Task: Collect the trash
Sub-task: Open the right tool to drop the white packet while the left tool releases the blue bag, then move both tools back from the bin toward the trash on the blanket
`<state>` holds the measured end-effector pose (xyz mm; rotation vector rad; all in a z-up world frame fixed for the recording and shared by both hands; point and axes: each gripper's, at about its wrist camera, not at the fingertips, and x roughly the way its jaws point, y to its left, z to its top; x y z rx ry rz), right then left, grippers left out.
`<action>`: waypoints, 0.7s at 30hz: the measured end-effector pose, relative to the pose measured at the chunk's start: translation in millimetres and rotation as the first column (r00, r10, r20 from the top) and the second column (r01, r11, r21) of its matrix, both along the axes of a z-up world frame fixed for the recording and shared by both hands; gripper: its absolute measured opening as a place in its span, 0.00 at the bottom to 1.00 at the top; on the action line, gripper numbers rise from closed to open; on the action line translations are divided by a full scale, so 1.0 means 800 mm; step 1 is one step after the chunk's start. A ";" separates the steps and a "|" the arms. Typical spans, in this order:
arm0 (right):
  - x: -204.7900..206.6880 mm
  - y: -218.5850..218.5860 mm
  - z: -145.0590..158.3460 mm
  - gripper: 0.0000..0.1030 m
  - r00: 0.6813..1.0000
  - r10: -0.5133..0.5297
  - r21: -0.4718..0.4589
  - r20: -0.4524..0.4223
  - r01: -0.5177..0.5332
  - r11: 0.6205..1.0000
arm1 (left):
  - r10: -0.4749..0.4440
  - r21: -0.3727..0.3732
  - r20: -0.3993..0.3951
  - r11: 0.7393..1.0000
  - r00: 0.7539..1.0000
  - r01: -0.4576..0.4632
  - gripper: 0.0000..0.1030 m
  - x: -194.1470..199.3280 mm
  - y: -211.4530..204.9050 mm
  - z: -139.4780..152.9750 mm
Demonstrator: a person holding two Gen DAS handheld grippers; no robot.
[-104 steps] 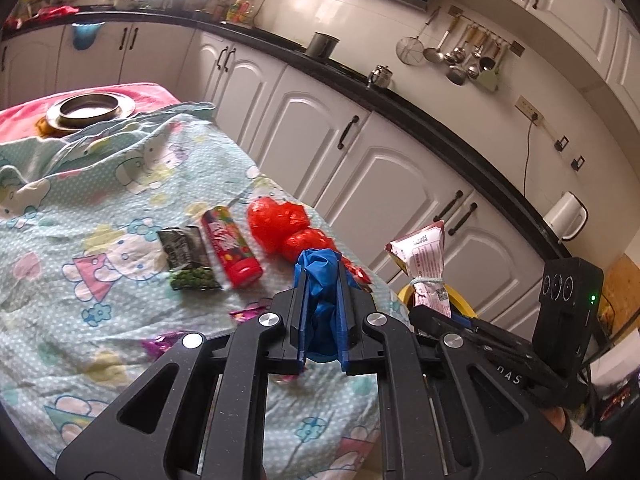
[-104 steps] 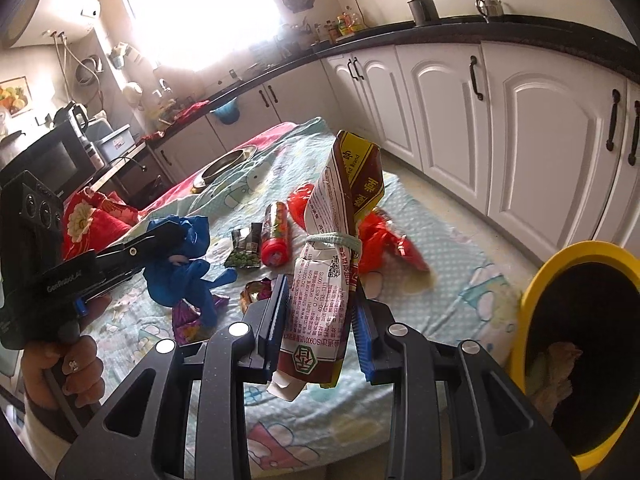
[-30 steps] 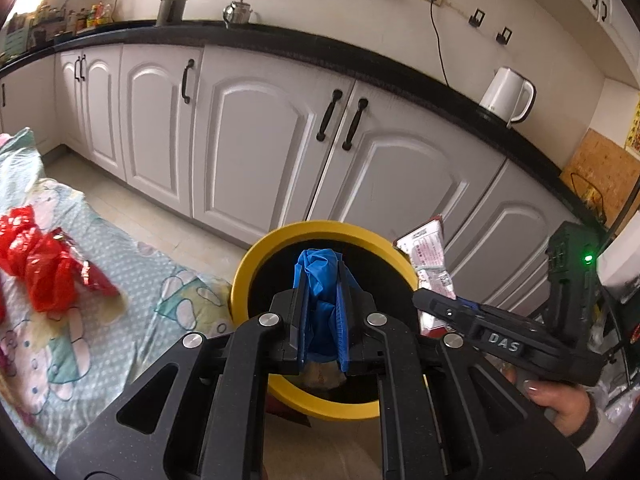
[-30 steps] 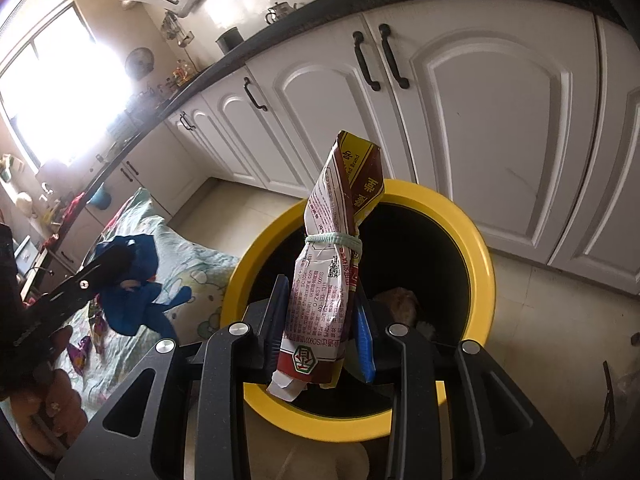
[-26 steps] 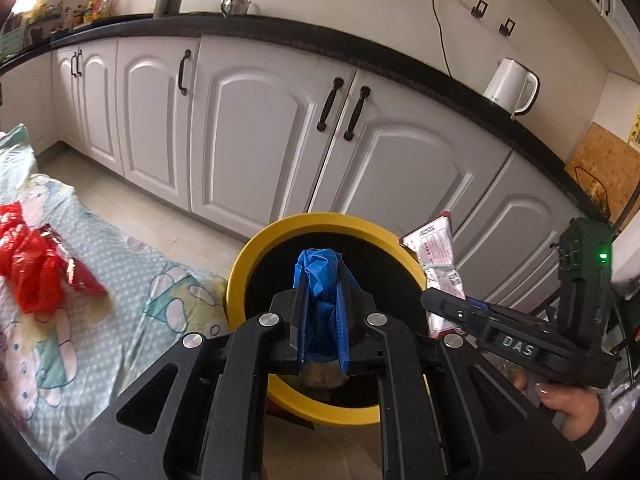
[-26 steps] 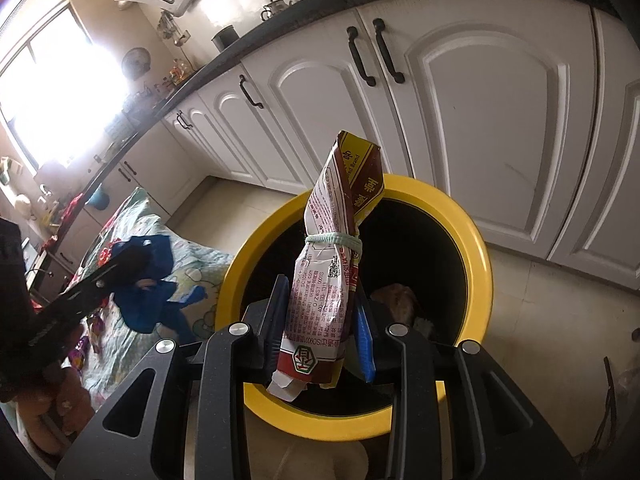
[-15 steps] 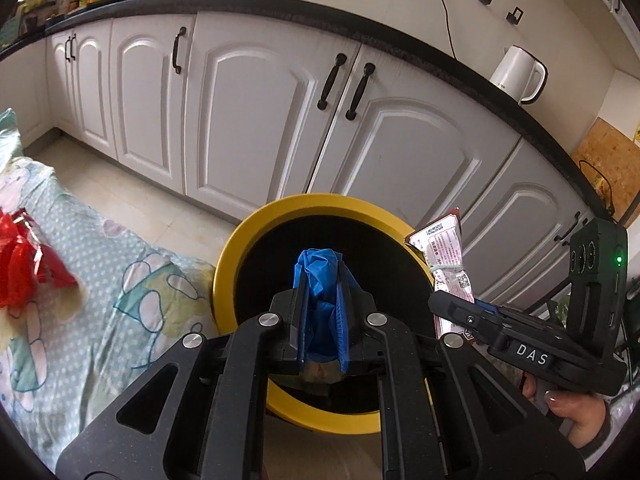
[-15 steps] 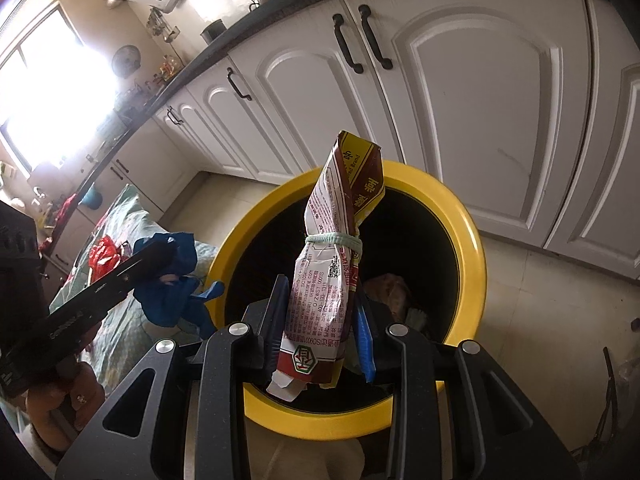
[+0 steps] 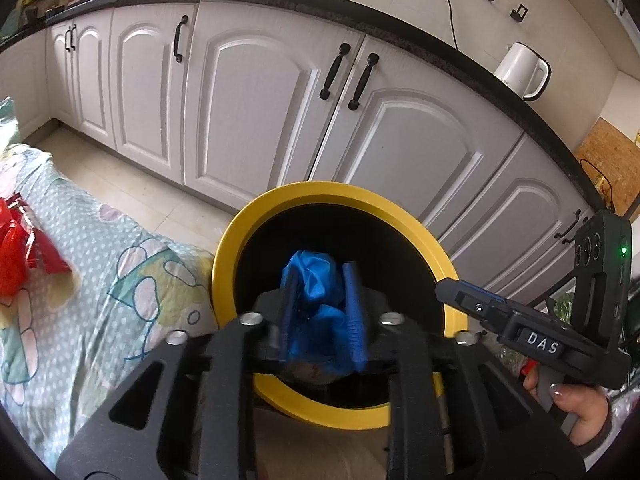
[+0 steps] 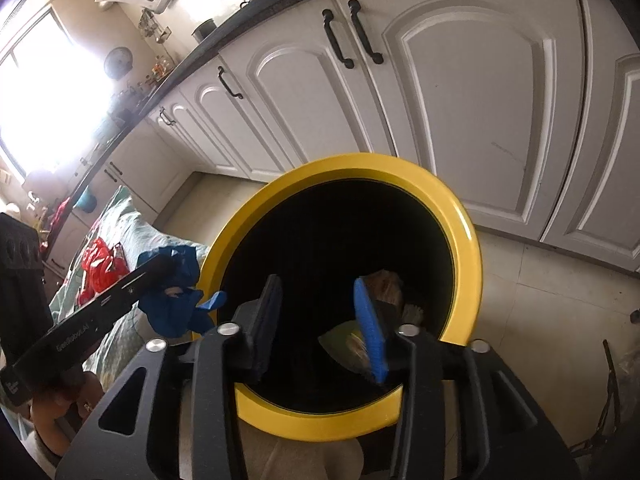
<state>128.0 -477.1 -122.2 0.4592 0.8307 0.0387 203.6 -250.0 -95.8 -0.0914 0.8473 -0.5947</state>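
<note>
Closest to me, my left gripper [image 9: 320, 312] is over the mouth of the yellow bin [image 9: 256, 216], jaws parted a bit around the blue plastic bag [image 9: 316, 280]. The wad sits between the pads and looks loose rather than squeezed, so I'd call that gripper open with the bag not yet dropped. From the other camera the same bag hangs right at the rim, just outside the left edge of the opening.

My right gripper [image 10: 320, 316] is wide open and empty, fingers spread right over the bin. Down in the dark I can make out some rubbish [image 10: 384, 280] at the bottom plus a pale yellowish wrapper [image 10: 348, 344] near my right finger, so something's already in there. Can't tell exactly what any of it is.

A bit further out to the left is the patterned tablecloth [image 9: 80, 280], touching or nearly touching the bin's side, and there's a red plastic bag [image 9: 16, 252] lying on it. That one clearly hasn't been collected.

Behind everything: white cabinets [image 9: 248, 92], dark countertop, a white kettle [image 9: 520, 68] up on it.

My read on progress: partway. Bin has stuff in it, blue bag is basically at the drop point, red bag at least is left on the table. I can't see most of the table from here, so there might be more.
</note>
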 end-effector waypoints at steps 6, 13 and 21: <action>-0.005 -0.010 0.009 0.53 0.999 -0.046 -0.012 0.028 0.046 0.999 | 0.024 -0.024 -0.008 0.999 1.000 -0.024 0.68 -0.001 0.013 0.006; -0.009 -0.006 0.022 0.58 0.996 -0.057 -0.037 0.062 0.060 0.998 | 0.065 -0.019 0.025 0.998 0.998 -0.065 0.89 -0.013 0.030 0.021; -0.014 0.012 0.038 0.61 0.994 -0.030 -0.054 0.102 0.035 0.998 | 0.112 -0.011 0.076 0.994 0.991 -0.112 0.89 -0.029 0.055 0.041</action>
